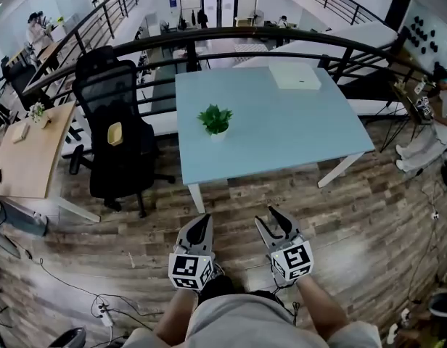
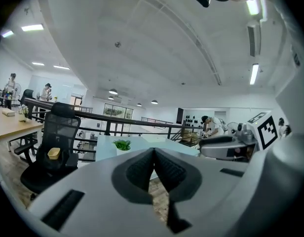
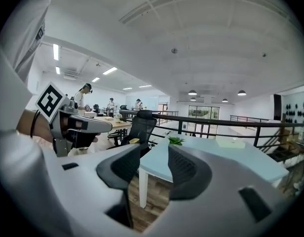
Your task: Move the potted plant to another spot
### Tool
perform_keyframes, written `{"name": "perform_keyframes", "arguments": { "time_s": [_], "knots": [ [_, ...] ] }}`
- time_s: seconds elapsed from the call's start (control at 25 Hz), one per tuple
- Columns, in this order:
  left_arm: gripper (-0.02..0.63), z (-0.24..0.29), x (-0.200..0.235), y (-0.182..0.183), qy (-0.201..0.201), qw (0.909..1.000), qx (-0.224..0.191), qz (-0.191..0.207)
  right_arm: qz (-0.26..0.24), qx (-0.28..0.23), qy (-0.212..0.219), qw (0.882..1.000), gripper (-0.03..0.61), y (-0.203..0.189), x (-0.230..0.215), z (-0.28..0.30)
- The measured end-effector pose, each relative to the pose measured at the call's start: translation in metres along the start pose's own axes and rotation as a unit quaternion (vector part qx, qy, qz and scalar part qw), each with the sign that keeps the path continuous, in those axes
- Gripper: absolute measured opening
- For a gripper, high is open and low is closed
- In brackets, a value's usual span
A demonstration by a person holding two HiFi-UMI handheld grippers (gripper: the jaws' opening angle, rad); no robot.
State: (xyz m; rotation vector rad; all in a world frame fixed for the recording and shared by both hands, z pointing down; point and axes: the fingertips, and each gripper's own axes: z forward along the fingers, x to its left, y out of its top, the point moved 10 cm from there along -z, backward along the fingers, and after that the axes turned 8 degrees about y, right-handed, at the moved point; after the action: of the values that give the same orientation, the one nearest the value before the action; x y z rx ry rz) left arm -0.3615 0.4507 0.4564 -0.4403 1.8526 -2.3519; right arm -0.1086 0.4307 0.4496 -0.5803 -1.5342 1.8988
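Leafy plant (image 1: pixel 215 119) in a white pot on the smooth blue counter (image 1: pixel 281 133). Left gripper (image 1: pixel 202 220) jaws clenched, right gripper (image 1: pixel 271 220) jaws released, both near level.

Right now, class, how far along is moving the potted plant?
Nothing looks done: the small green potted plant sits untouched on the pale blue rectangular table. In hand: nothing; left gripper shut, right gripper open, both empty, short of the table. Left: reach, grasp, lift, reposition.
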Motion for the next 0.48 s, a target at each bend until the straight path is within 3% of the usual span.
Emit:
{"name": "perform_keyframes", "arguments": {
  "time_s": [0.24,0.48],
  "knots": [
    [0.012,0.027,0.041,0.001,-0.001,0.9998,0.012,-0.016,0.006,0.021,0.000,1.000,0.195,0.000,-0.004,0.041],
    [0.012,0.055,0.053,-0.002,0.001,0.9994,0.027,-0.021,0.006,0.022,0.009,1.000,0.202,0.001,-0.025,0.075]
  ]
}}
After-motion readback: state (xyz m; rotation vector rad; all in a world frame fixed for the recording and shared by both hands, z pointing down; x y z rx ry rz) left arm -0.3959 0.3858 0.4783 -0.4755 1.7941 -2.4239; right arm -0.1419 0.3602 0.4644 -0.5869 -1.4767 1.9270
